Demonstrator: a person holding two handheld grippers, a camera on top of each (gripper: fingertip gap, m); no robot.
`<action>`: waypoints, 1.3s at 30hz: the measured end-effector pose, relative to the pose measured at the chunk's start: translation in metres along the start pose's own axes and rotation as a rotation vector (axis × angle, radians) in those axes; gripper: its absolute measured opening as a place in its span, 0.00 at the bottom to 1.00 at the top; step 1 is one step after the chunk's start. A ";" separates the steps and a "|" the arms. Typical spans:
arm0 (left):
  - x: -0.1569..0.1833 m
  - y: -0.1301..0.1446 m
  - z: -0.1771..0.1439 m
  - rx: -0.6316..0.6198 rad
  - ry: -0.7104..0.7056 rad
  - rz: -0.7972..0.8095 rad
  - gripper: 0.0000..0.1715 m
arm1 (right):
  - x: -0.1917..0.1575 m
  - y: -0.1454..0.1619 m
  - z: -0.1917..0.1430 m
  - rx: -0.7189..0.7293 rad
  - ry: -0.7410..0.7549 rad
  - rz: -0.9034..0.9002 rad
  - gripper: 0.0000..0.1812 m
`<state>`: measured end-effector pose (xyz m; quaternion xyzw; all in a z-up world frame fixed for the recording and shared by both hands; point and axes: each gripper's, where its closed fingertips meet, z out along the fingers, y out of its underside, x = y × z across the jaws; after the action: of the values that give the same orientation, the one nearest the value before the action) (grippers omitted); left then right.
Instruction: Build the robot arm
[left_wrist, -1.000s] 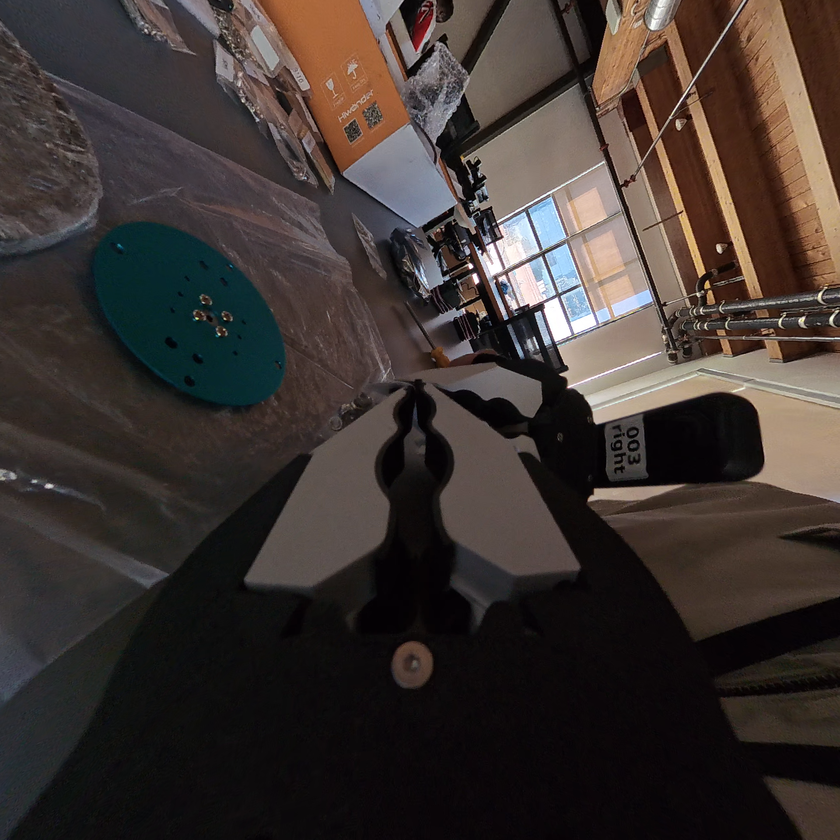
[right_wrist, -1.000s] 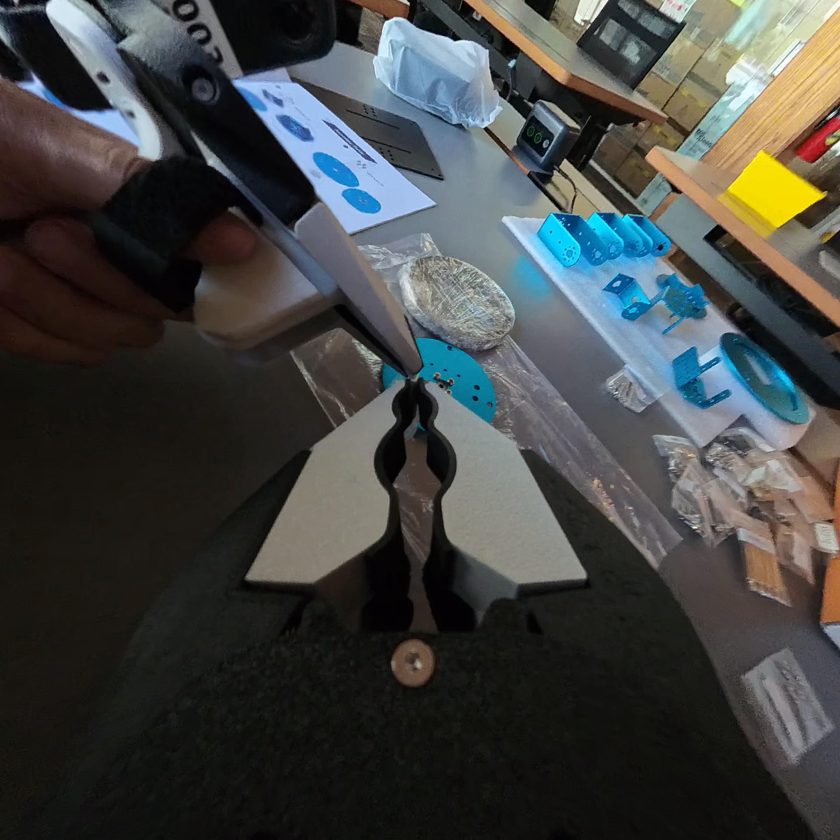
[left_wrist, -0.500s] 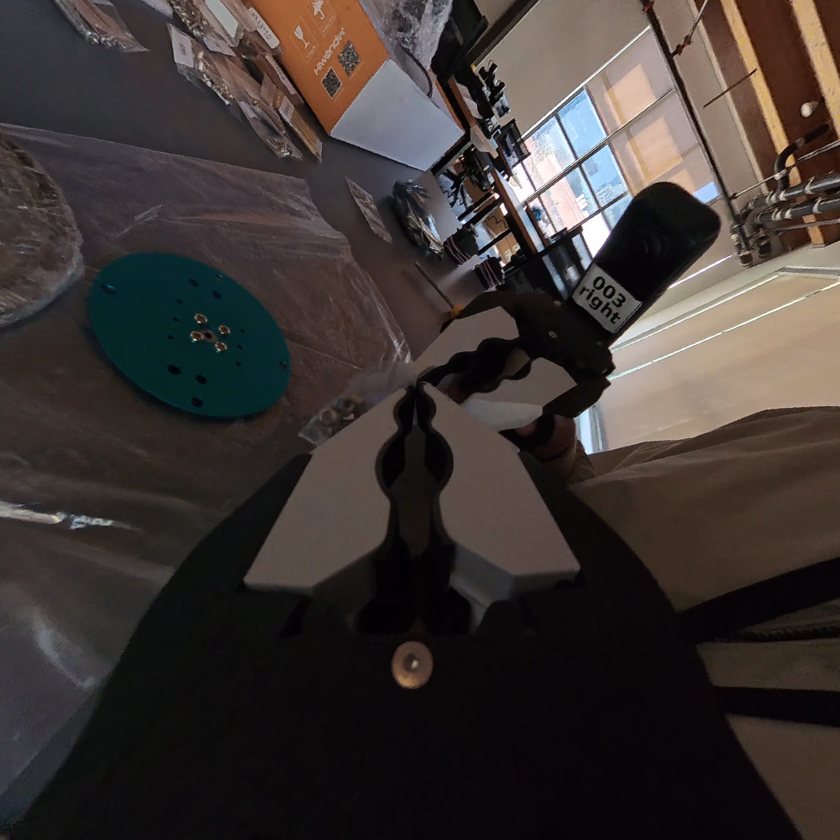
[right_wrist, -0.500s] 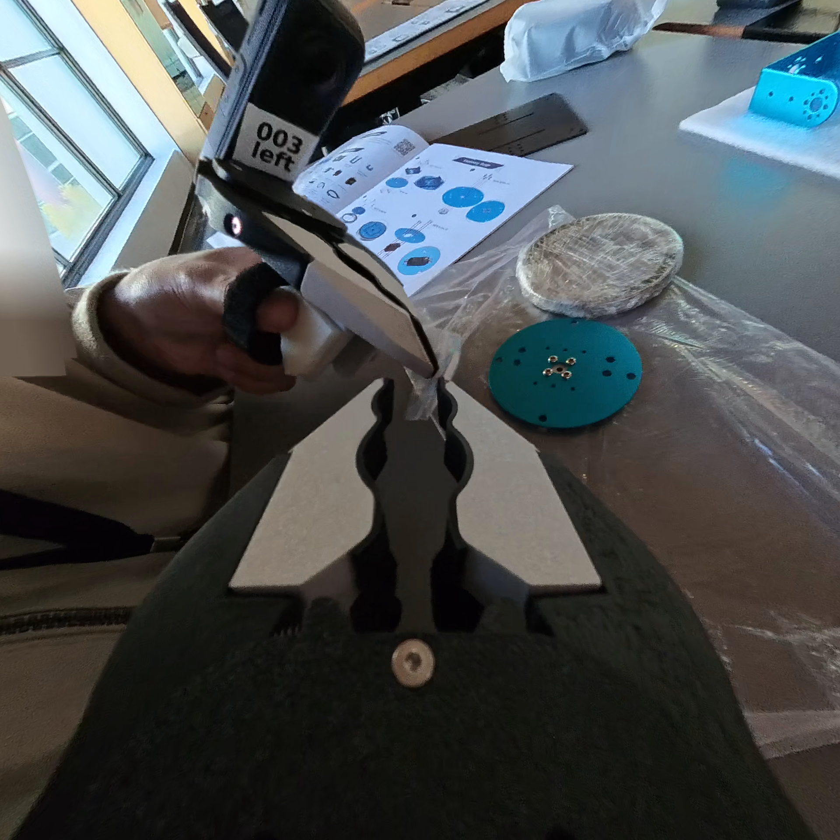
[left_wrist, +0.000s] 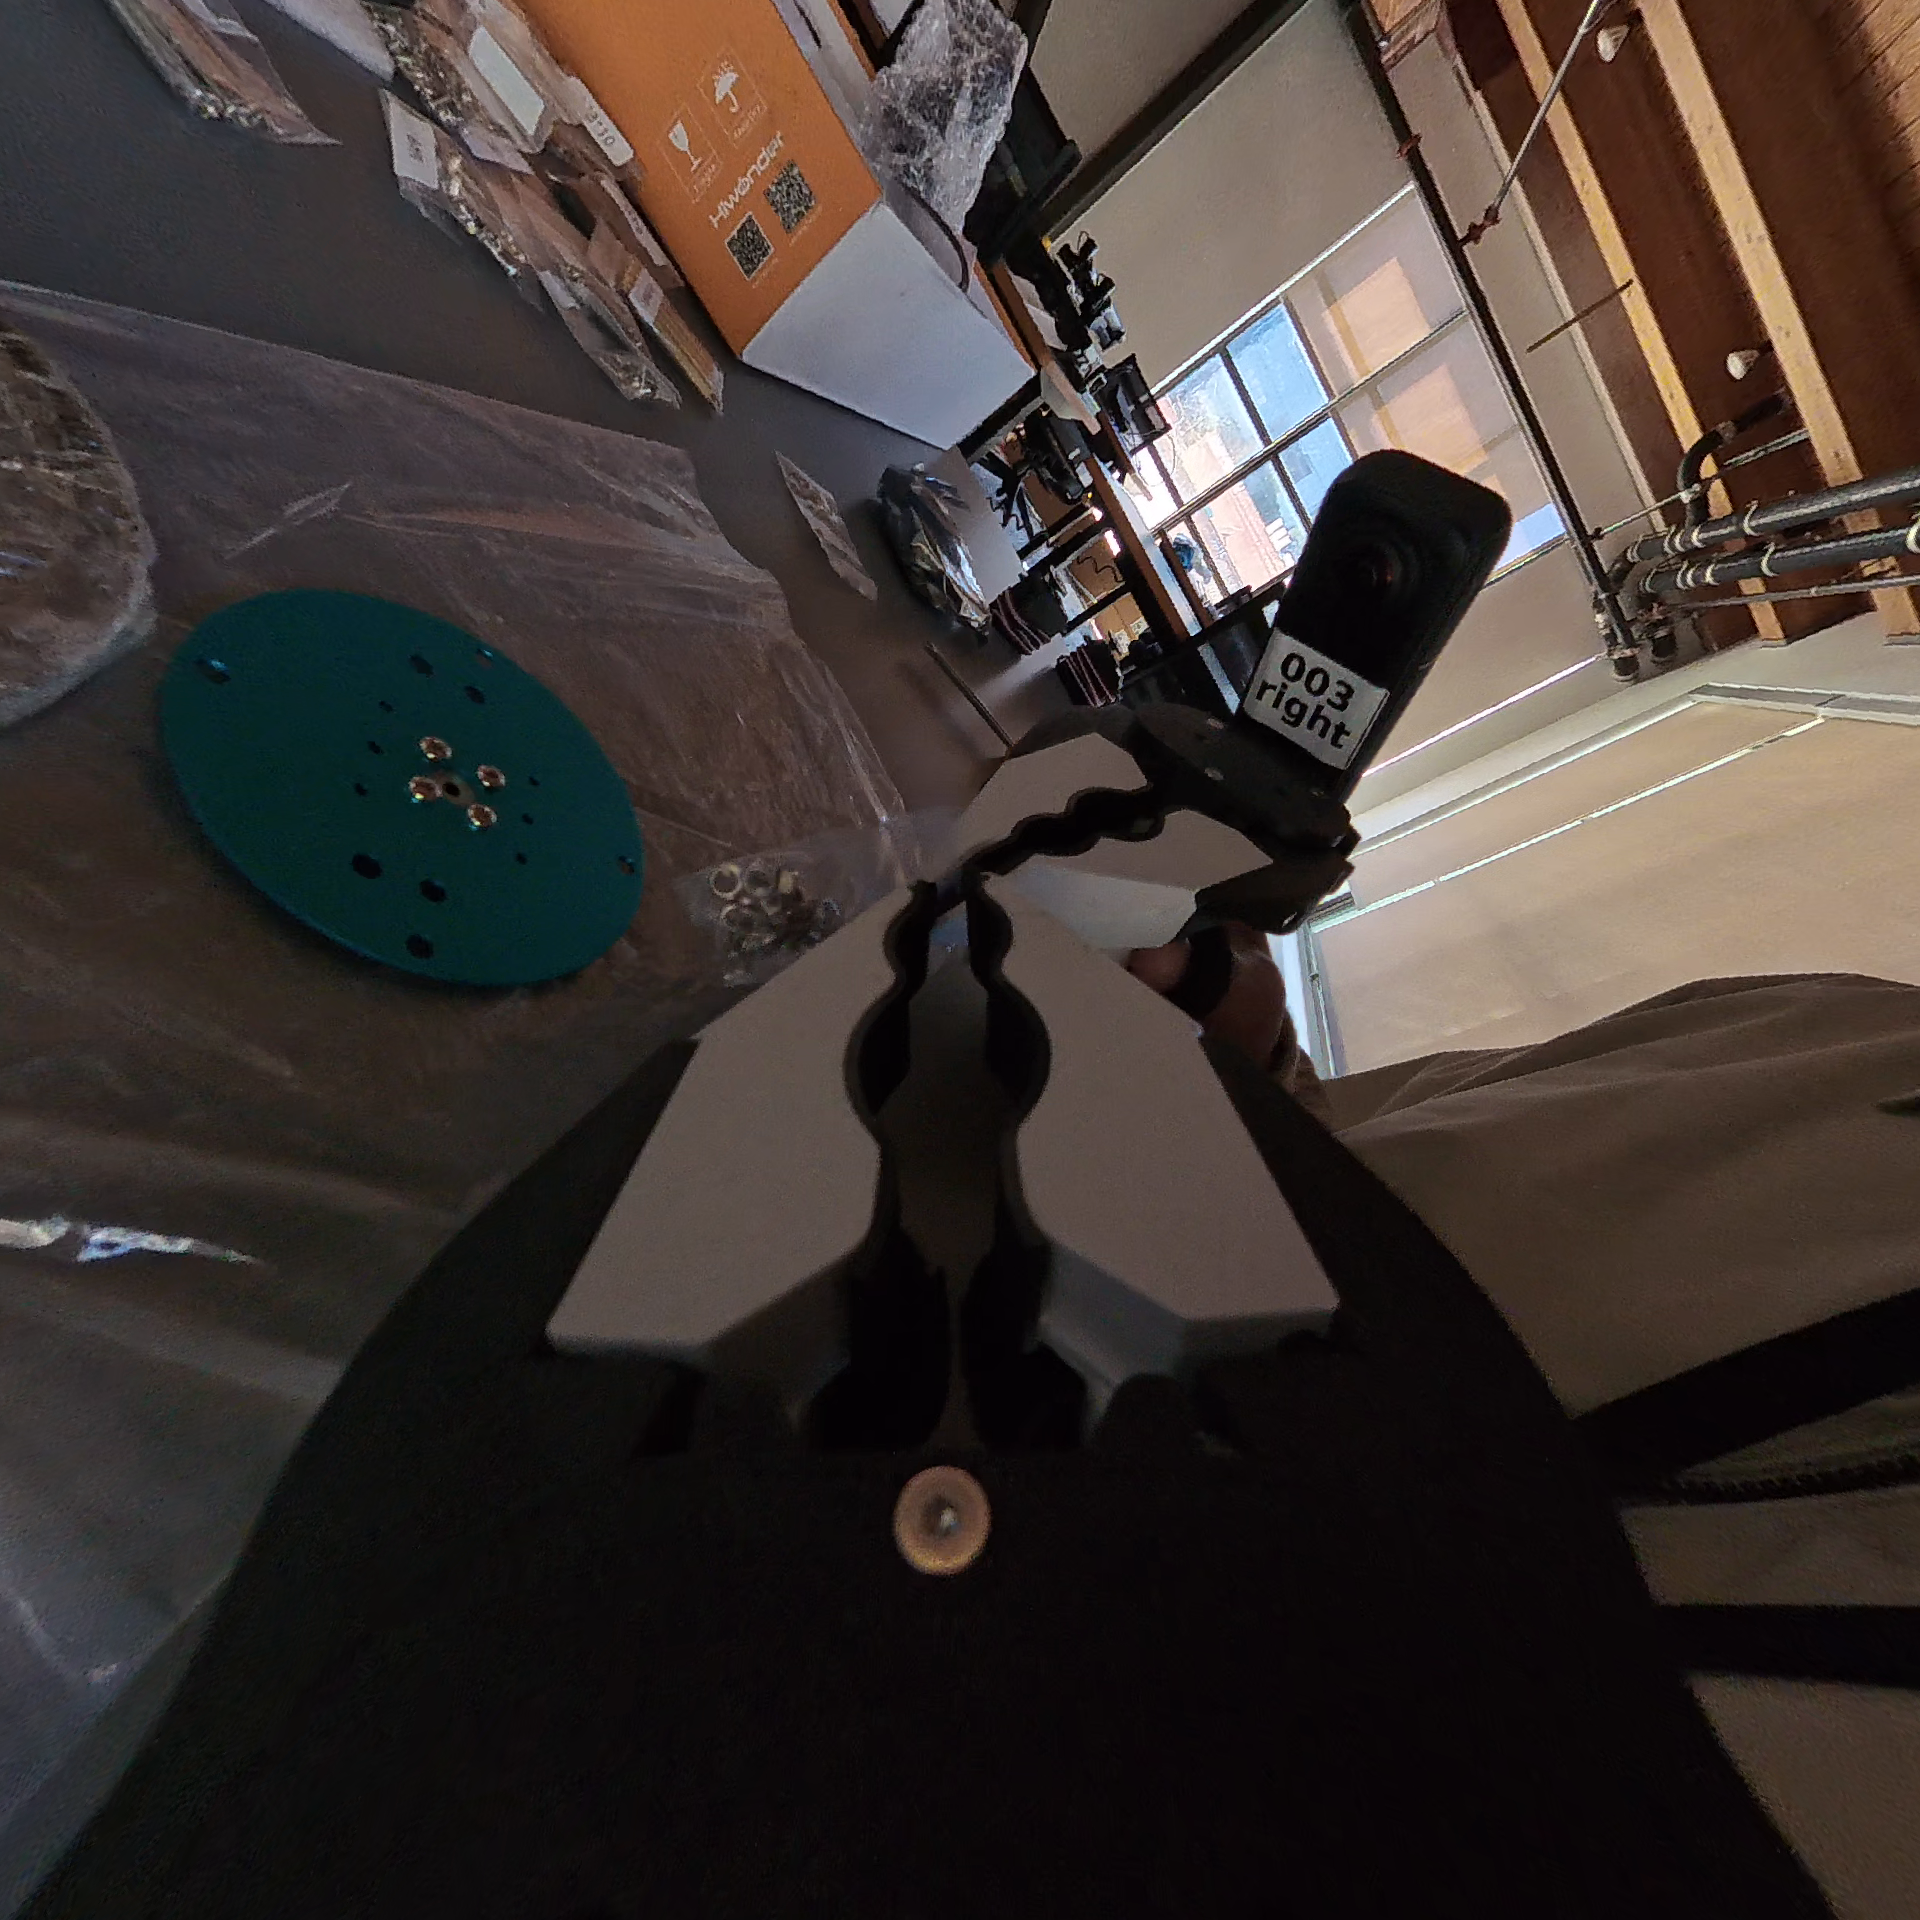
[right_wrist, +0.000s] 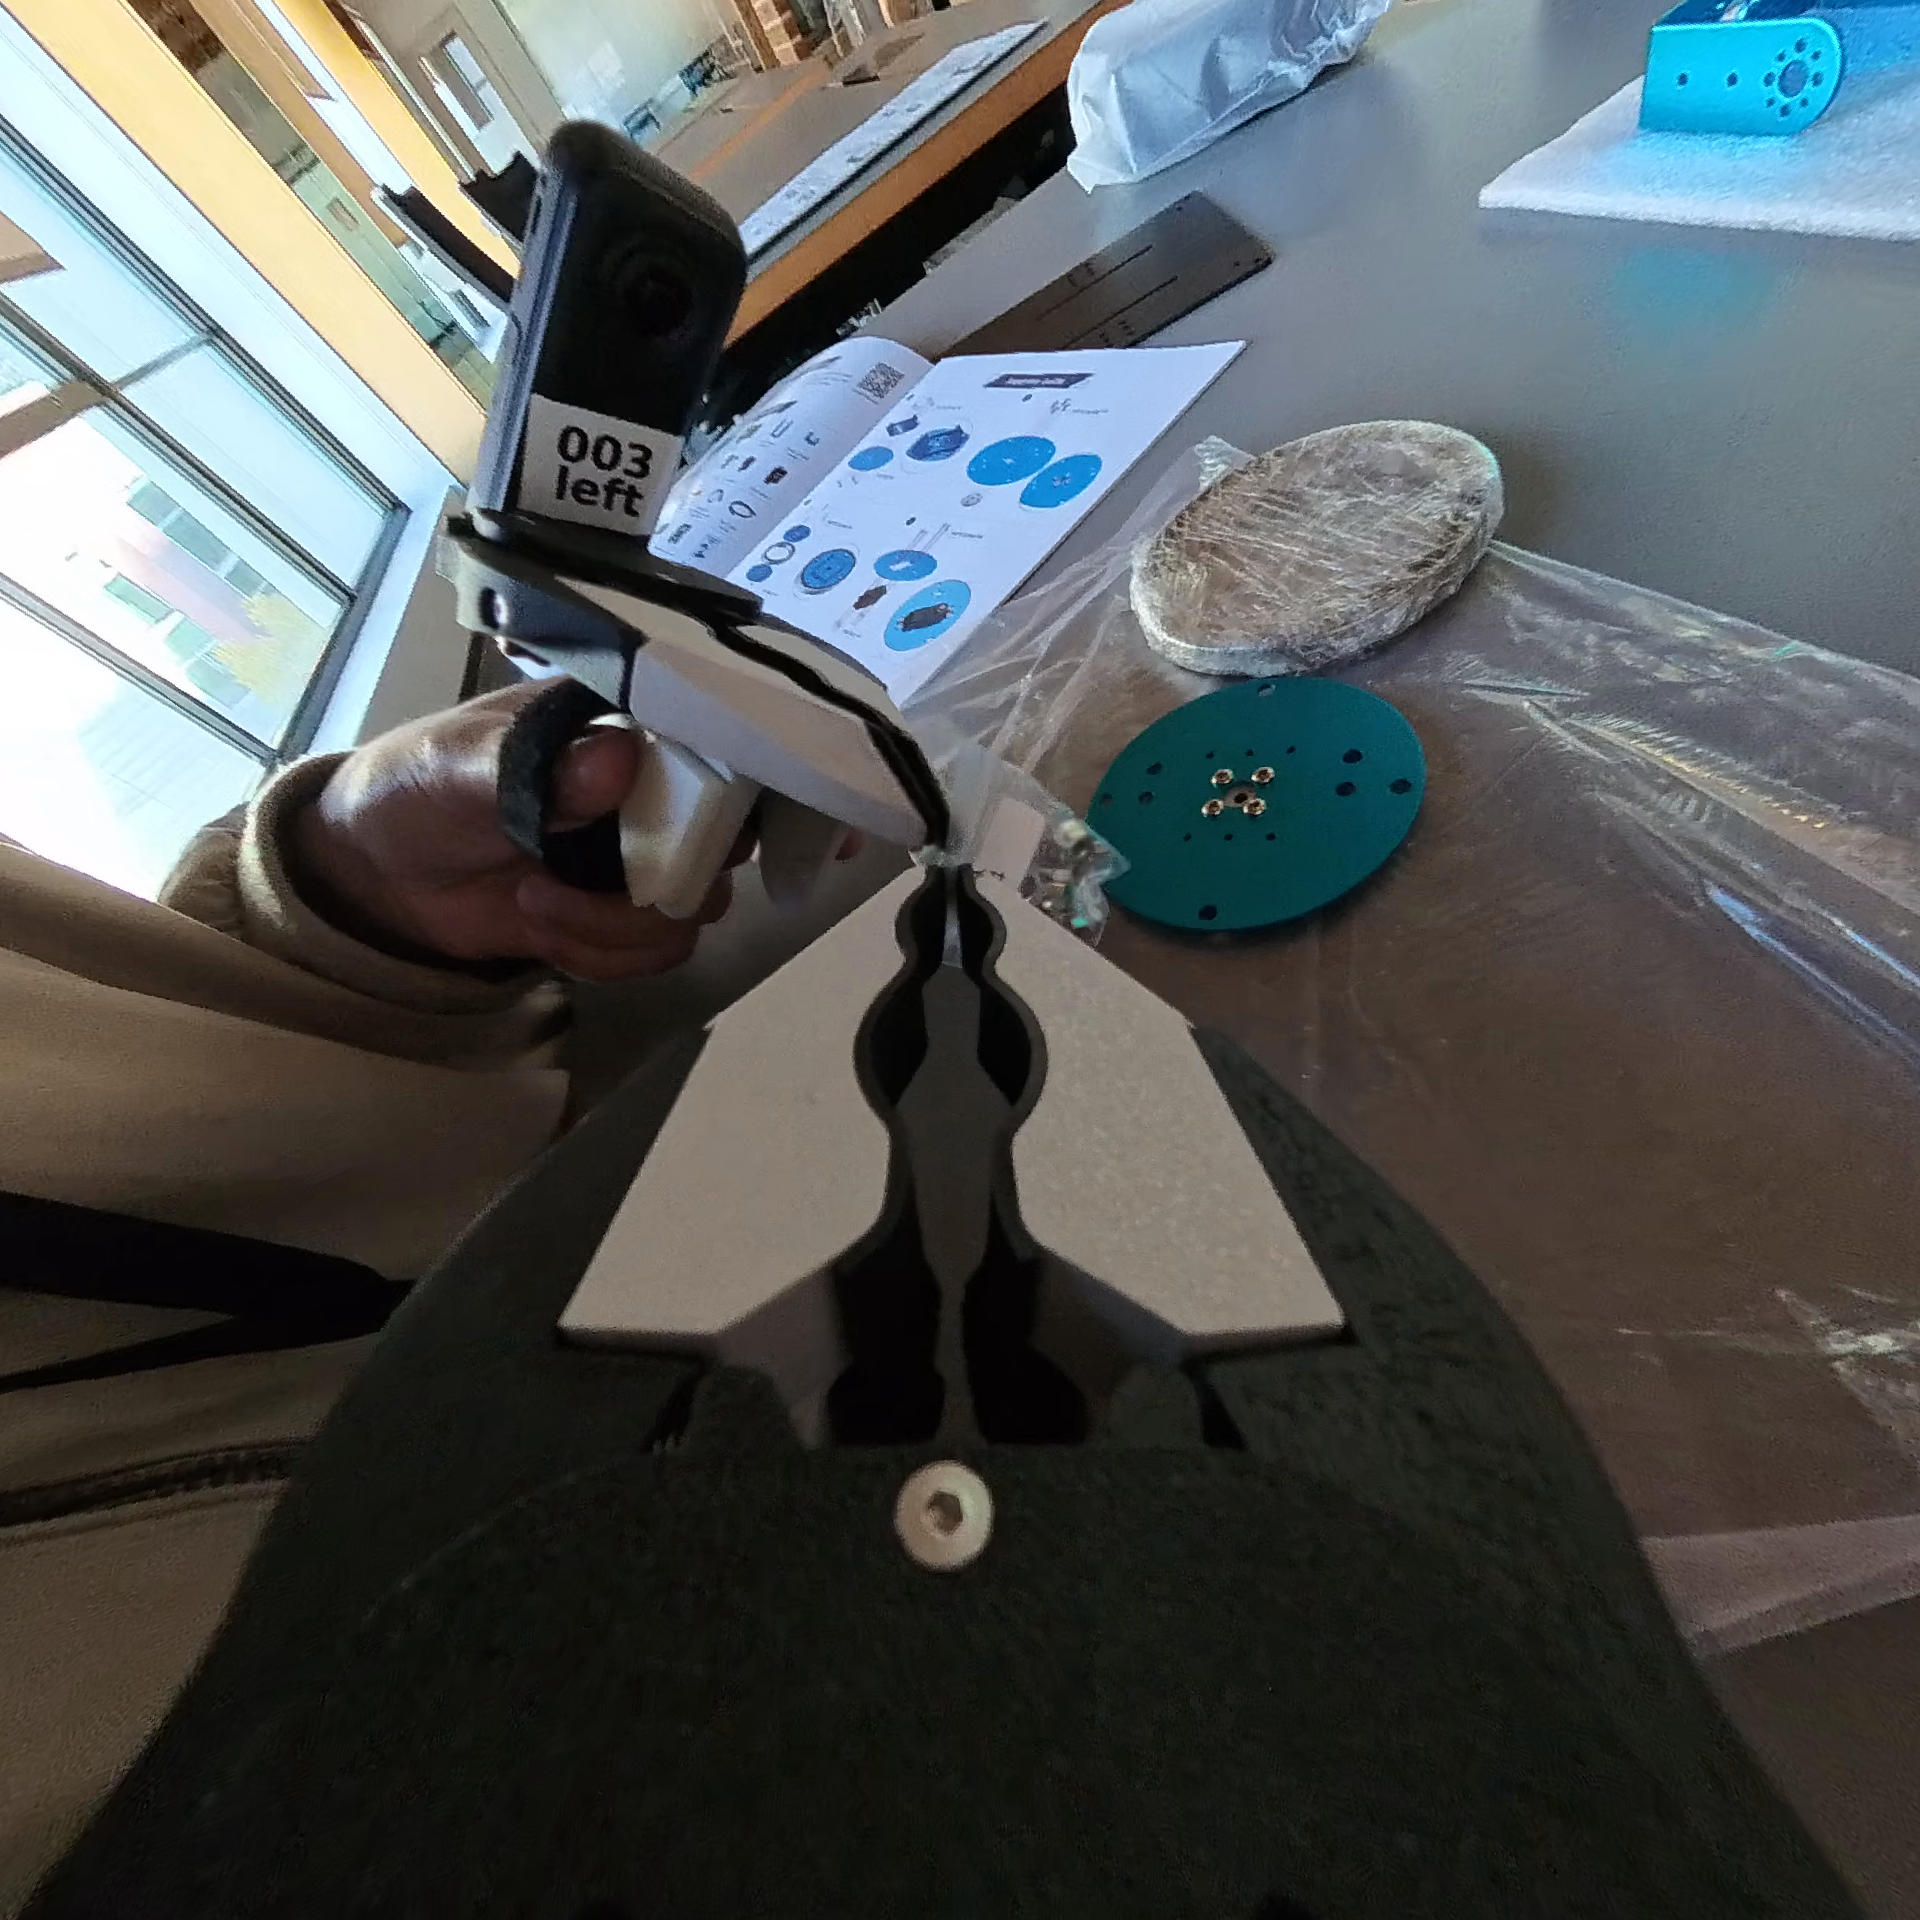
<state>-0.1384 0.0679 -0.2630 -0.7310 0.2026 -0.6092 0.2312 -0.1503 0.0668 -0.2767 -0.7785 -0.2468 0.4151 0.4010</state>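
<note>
A small clear bag of metal nuts (right_wrist: 1051, 854) hangs above the table between my two grippers, whose tips meet. My left gripper (left_wrist: 940, 896) is shut on one edge of the bag (left_wrist: 767, 914). My right gripper (right_wrist: 948, 883) is shut on the edge next to it. Each gripper shows in the other's view: the left (right_wrist: 928, 840) held by a hand, the right (left_wrist: 961, 871) tip to tip with mine. A teal round plate (right_wrist: 1257, 802) with holes and brass inserts lies on a clear plastic sheet (right_wrist: 1662, 935) just beyond the bag. It also shows in the left wrist view (left_wrist: 395, 779).
A plastic-wrapped disc (right_wrist: 1320, 561) lies behind the teal plate. An open instruction booklet (right_wrist: 935, 499), a black flat plate (right_wrist: 1143, 270) and a blue bracket (right_wrist: 1787, 73) on white foam lie farther back. An orange and white box (left_wrist: 769, 177) and several hardware bags (left_wrist: 582, 239) sit across the table. Only a small space, under 4 cm, lies between the two pairs of fingers. The teal round plate (right_wrist: 1257, 802) is about 8 centimetres from both grippers' fingertips.
The right gripper has swung from looking across the table to face the left one. The bag now shows pinched between both tips. The right gripper's camera has tipped from lying sideways to upright.
</note>
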 end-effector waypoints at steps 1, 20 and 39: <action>0.000 0.001 0.001 -0.002 -0.001 0.006 0.03 | 0.000 0.001 0.000 -0.005 0.005 -0.006 0.00; -0.011 0.008 -0.001 -0.050 -0.104 0.131 0.00 | 0.000 0.004 0.000 -0.012 -0.031 0.047 0.00; -0.015 -0.027 -0.027 0.154 -0.356 0.459 0.22 | 0.025 0.000 -0.007 -0.024 0.270 -0.240 0.00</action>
<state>-0.1669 0.0955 -0.2551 -0.7419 0.2722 -0.4166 0.4494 -0.1312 0.0823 -0.2855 -0.7969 -0.2865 0.2530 0.4679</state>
